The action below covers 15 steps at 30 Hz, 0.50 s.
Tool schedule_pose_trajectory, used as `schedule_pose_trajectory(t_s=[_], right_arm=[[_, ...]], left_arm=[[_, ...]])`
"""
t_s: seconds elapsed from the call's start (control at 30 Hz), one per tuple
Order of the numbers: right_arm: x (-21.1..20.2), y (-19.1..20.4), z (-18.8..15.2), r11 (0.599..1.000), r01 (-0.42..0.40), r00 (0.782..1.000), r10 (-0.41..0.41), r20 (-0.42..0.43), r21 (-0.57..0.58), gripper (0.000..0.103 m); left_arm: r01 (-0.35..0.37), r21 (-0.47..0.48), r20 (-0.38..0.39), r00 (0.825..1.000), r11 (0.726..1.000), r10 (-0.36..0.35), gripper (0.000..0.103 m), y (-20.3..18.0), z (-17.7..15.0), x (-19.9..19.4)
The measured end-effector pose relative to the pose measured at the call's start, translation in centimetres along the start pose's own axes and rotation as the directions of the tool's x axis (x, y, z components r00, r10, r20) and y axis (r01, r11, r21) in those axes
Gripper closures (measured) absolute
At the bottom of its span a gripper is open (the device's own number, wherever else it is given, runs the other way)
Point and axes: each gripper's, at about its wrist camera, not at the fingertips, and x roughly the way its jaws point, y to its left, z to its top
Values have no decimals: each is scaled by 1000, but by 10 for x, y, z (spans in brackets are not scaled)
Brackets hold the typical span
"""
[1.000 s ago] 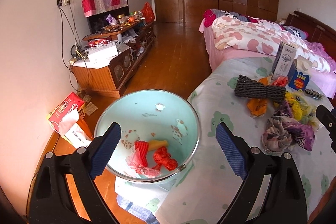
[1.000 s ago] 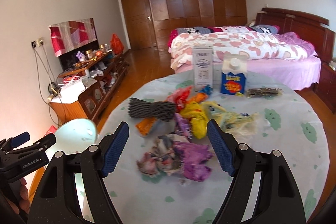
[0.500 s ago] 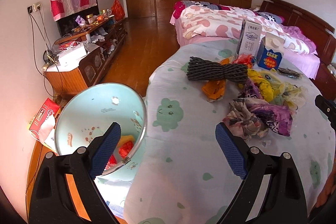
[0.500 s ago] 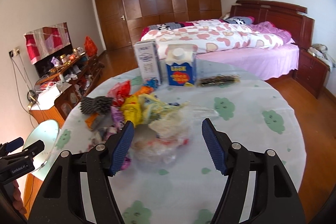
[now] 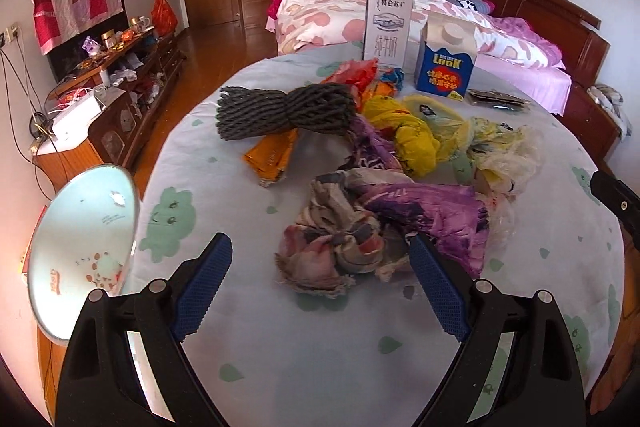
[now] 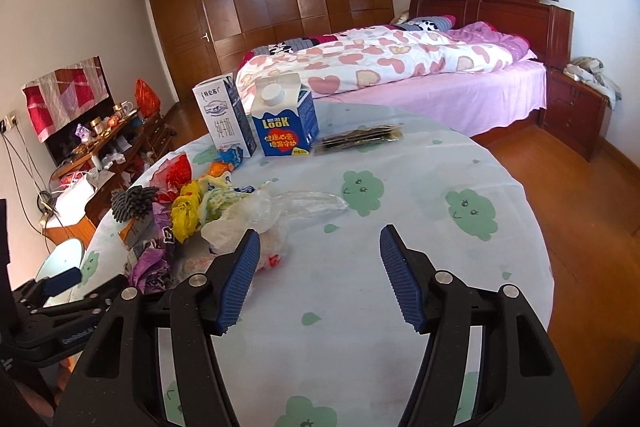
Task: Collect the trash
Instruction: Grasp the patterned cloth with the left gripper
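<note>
A pile of trash lies on the round table point(image 5: 304, 355): a crumpled purple and patterned wrapper point(image 5: 372, 227), yellow bags point(image 5: 416, 131), an orange packet point(image 5: 272, 157), a grey rope bundle point(image 5: 280, 111) and a clear plastic bag point(image 6: 276, 209). A pale blue bin point(image 5: 80, 255) stands at the table's left edge. My left gripper point(image 5: 320, 291) is open and empty, just short of the purple wrapper. My right gripper point(image 6: 318, 275) is open and empty over bare tablecloth, right of the clear bag.
A white milk carton point(image 5: 386, 27), a blue LOOK carton point(image 5: 444, 59) and a dark flat packet point(image 5: 496, 99) stand at the table's far side. A bed point(image 6: 400, 67) lies behind. A cluttered wooden cabinet point(image 5: 112, 99) runs along the left wall.
My left gripper has swung right from above the bin to face the trash pile. My right gripper has swung right, from the pile toward the bare side of the table.
</note>
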Motion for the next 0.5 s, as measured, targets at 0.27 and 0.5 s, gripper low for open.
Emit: schedule_pose_trajectory(t_s=[0.27,0.5], right_arm=[[0,-6,1,1000,-5,1000,5,0,24,40],[0,1,-1,1000,-20,1000,20,-8,14,43]], left_arm=[[50,-17,-75,996,999,-51,58,-6,-6,29],[74,-2,-45,996,997,-74,75,8,-7,12]])
